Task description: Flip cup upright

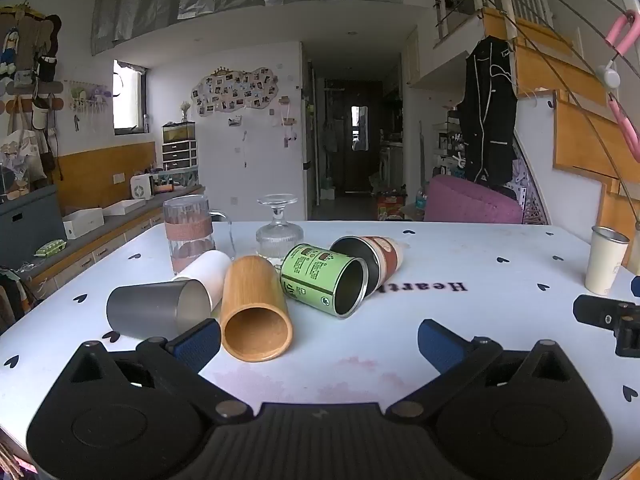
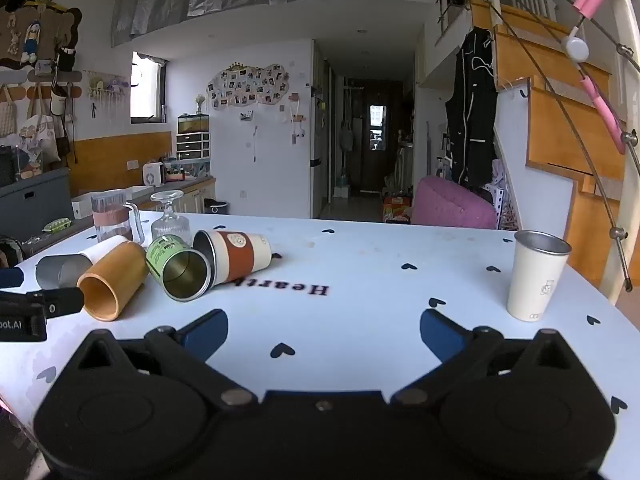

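Several cups lie on their sides in a cluster on the white table [image 1: 440, 320]: a grey metal cup [image 1: 156, 310], a white cup [image 1: 208, 270], a bamboo cup [image 1: 254, 306], a green cup [image 1: 324, 278] and a brown-banded cup [image 1: 370, 258]. The right wrist view shows the same bamboo cup [image 2: 114, 280], green cup [image 2: 178, 266] and brown-banded cup [image 2: 236, 254]. A cream cup [image 2: 536, 276] stands upright at the right. My left gripper [image 1: 320, 340] is open and empty just before the bamboo cup. My right gripper [image 2: 324, 332] is open and empty over bare table.
A glass mug [image 1: 192, 232] and an upside-down stemmed glass [image 1: 278, 228] stand behind the cluster. The cream cup [image 1: 604, 262] is near the table's right edge. The other gripper shows at each view's side. A counter runs along the left; a pink chair [image 1: 472, 200] sits beyond.
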`<state>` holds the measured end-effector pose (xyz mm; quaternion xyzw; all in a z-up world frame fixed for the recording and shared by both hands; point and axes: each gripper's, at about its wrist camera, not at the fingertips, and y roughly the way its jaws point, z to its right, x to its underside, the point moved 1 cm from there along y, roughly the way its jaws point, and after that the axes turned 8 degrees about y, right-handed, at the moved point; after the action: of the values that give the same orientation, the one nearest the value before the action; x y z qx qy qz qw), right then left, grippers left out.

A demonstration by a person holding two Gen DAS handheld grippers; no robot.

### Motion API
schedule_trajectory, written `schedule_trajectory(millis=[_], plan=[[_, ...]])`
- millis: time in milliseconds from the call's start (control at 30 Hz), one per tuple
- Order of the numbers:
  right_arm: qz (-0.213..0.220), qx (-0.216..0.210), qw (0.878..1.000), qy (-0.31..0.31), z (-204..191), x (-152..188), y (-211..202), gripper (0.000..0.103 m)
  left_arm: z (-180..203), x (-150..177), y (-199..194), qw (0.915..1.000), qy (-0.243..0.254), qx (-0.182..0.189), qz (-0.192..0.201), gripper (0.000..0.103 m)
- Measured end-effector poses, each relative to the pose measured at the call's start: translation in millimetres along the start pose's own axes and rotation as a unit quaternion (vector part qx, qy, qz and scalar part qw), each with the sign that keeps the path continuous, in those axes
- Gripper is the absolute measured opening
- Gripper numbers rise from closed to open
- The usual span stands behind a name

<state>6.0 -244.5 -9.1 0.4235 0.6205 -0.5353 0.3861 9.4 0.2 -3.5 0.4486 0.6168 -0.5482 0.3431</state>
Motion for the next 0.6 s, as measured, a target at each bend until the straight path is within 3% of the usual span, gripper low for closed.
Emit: schedule_trajectory(millis=[600], plan=[[-0.001, 0.000, 1.000, 0.000, -0.1, 0.5, 1.2, 0.103, 0.1, 0.0, 0.0, 1.0000, 0.002, -0.001, 0.000, 0.103]])
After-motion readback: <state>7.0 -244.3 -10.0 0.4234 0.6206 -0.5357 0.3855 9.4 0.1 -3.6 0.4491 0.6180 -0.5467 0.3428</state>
